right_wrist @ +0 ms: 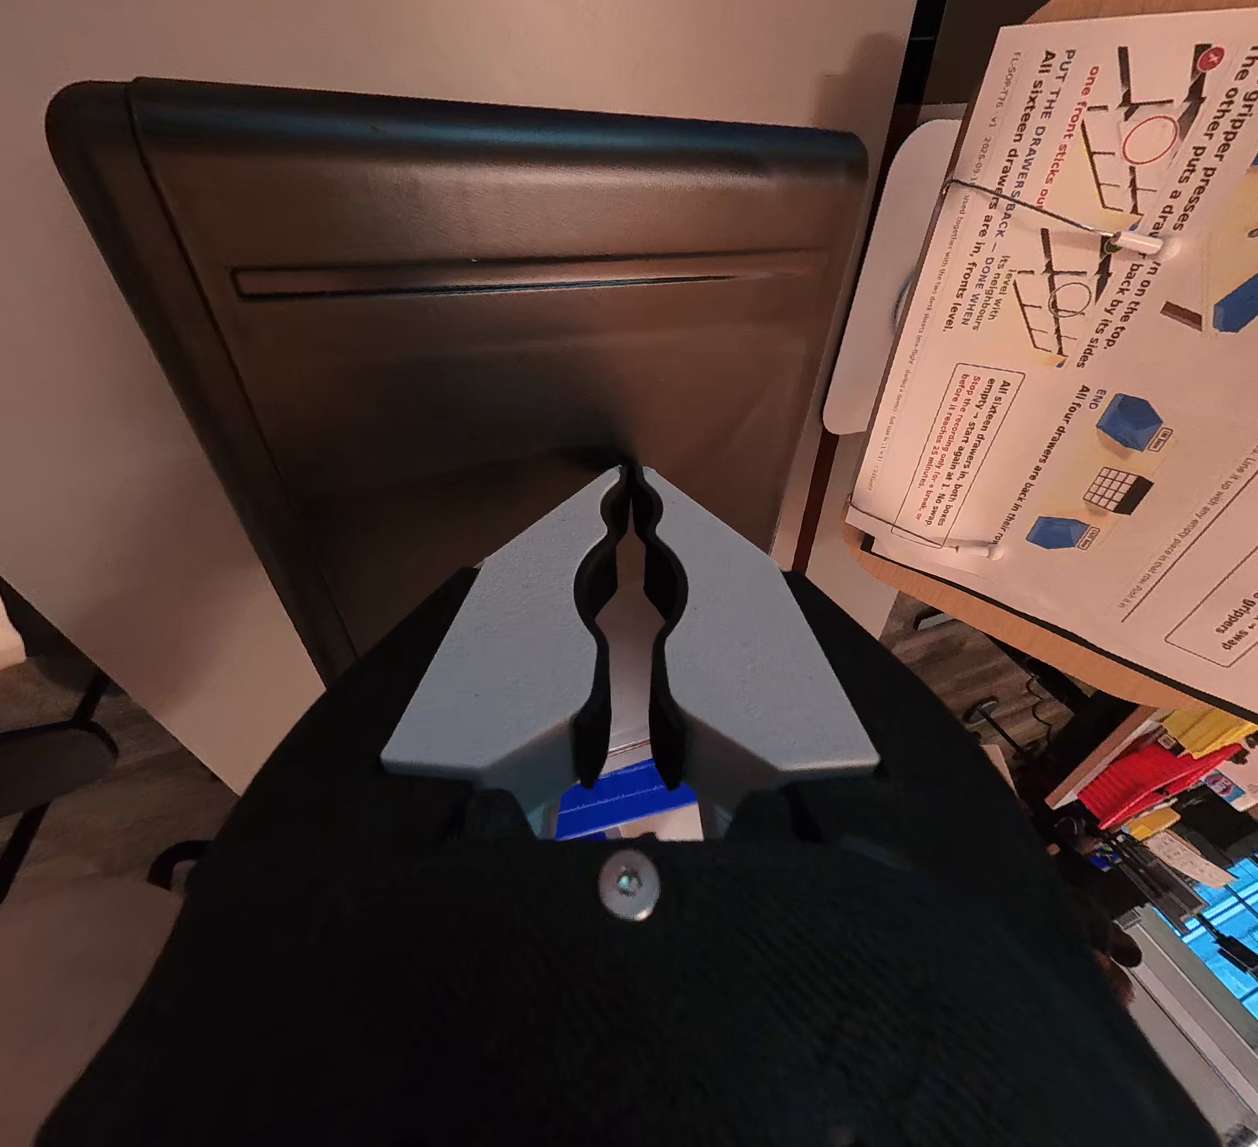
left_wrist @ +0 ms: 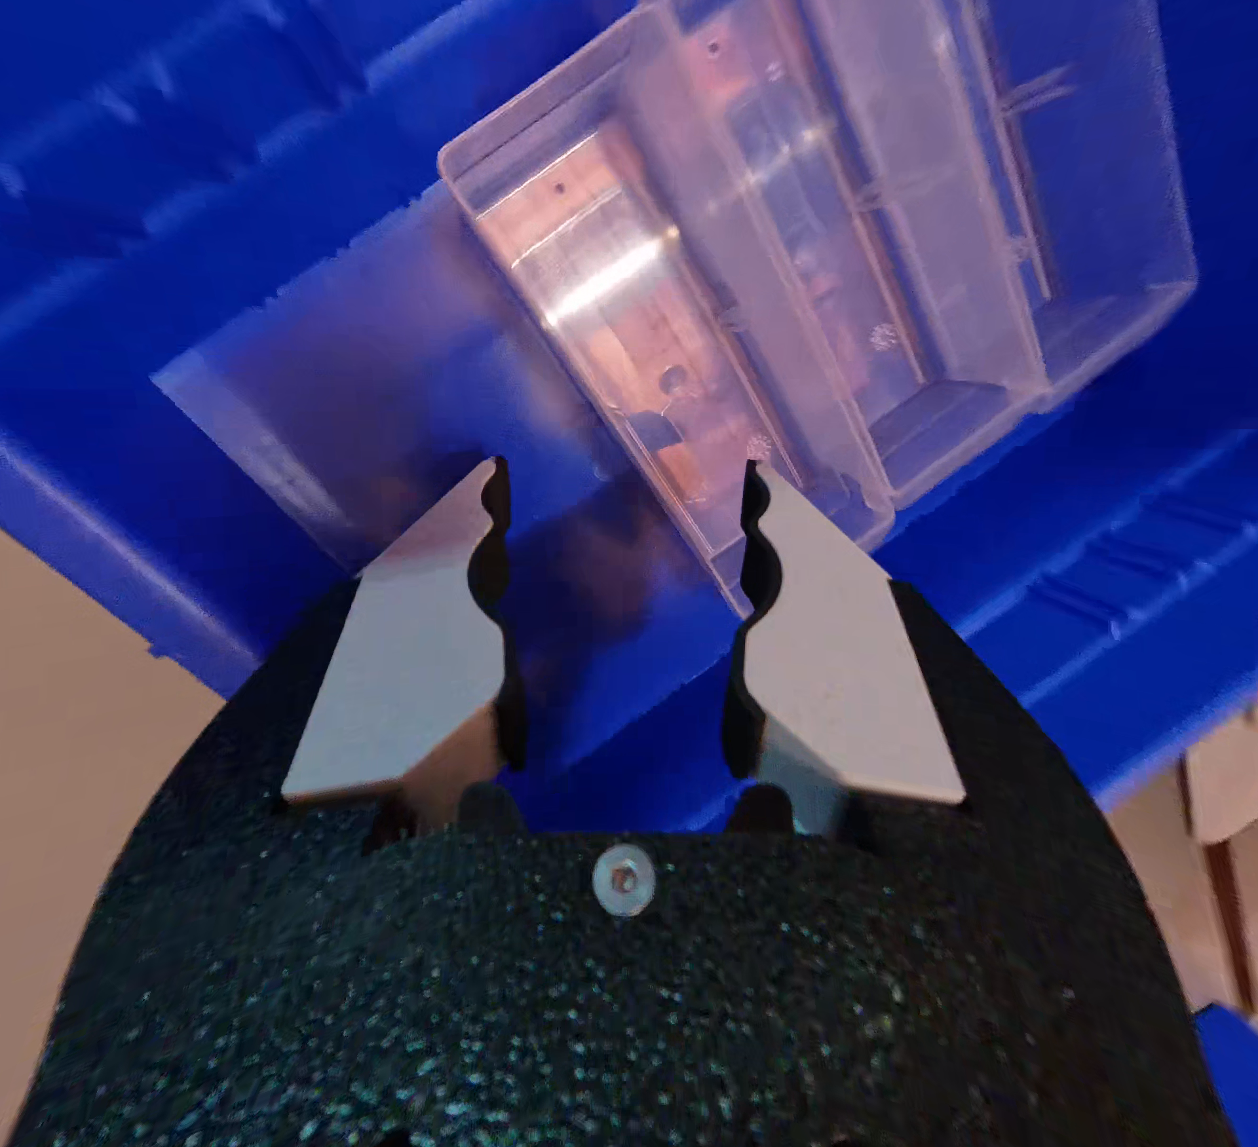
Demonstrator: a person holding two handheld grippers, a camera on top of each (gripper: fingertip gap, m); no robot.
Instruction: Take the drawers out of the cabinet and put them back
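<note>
While the left gripper point(left_wrist: 623, 468) hangs with fingers spread apart and nothing between them, two clear plastic drawers point(left_wrist: 783, 243) lie side by side, tilted, on the blue plastic cabinet point(left_wrist: 238, 195); the nearer drawer's corner is just beside the right finger tip. Free blue surface lies ahead between the fingers, w/ the cabinet edge lower left. The right gripper point(right_wrist: 630, 471) has fingers almost together, holding nothing, in front of a dark brown panel w/ rounded top corners point(right_wrist: 476, 311). A printed paper sheet point(right_wrist: 1055, 332) lies at right.

Dark metal bin point(right_wrist: 476, 311), printed sheet point(right_wrist: 1062, 325)
</note>
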